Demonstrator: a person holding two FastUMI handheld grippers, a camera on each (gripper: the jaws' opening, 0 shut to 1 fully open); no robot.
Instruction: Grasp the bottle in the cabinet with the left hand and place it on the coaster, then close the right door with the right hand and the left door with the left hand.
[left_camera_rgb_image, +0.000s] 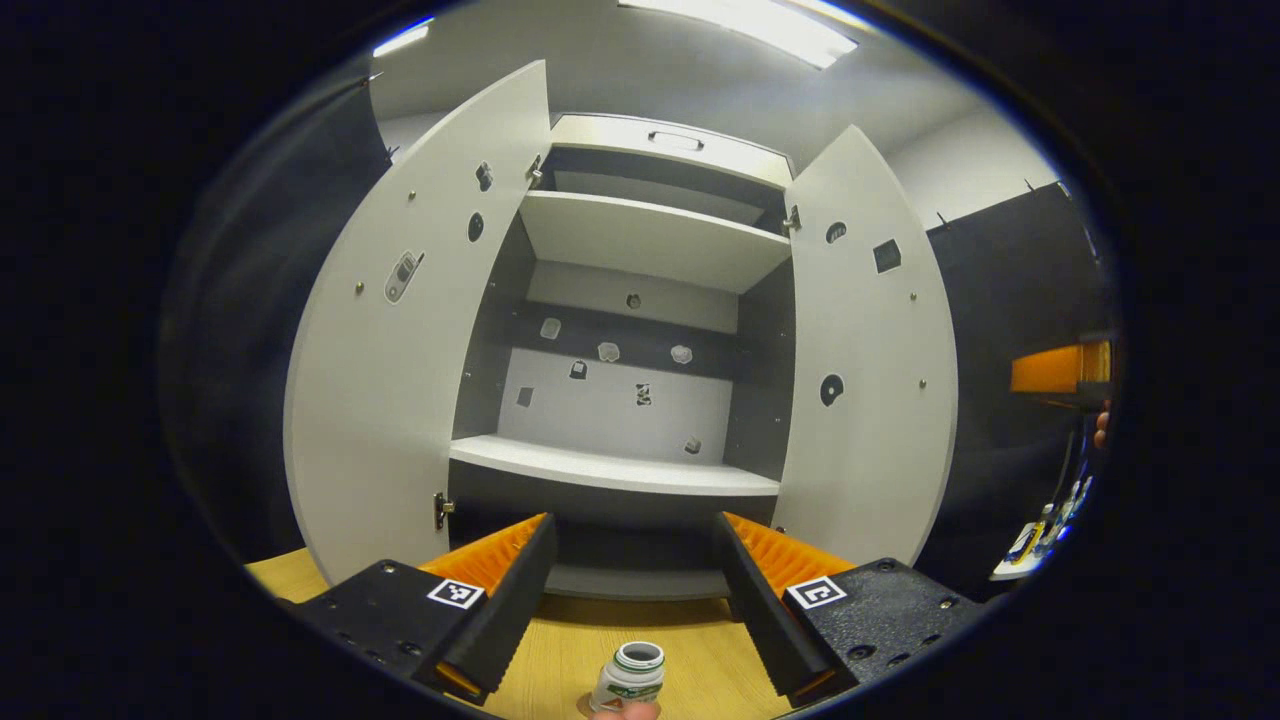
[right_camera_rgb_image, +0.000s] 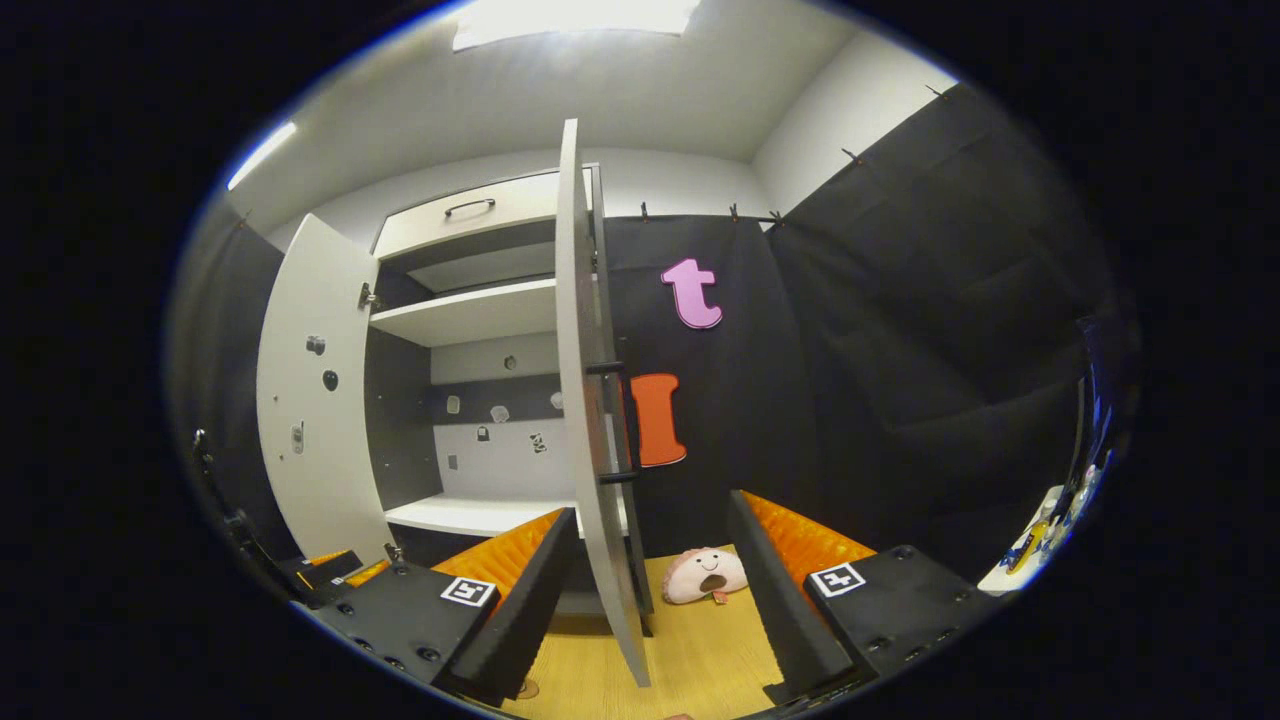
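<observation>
**Bottle's out on the counter, both doors wide open**

Bottle (left_camera_rgb_image: 628, 678) stands upright at bottom centre of the left gripper view, on the wooden counter (left_camera_rgb_image: 700, 650), between the released left claw (left_camera_rgb_image: 634, 570) fingers. Cabinet (left_camera_rgb_image: 640, 400) fills mid-frame, left door (left_camera_rgb_image: 400, 340) and right door (left_camera_rgb_image: 870, 350) swung open. Right claw (right_camera_rgb_image: 650, 560) is spread too, straddling the right door's edge, plush toy (right_camera_rgb_image: 705, 575) just beyond.

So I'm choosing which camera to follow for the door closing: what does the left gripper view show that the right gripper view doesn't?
The left gripper view alone has the bottle standing on the table below the open left gripper. The right gripper view alone has a plush toy and the right door's handle, between the open right gripper's fingers. Both share the cabinet with both doors open and the wooden table.
</observation>
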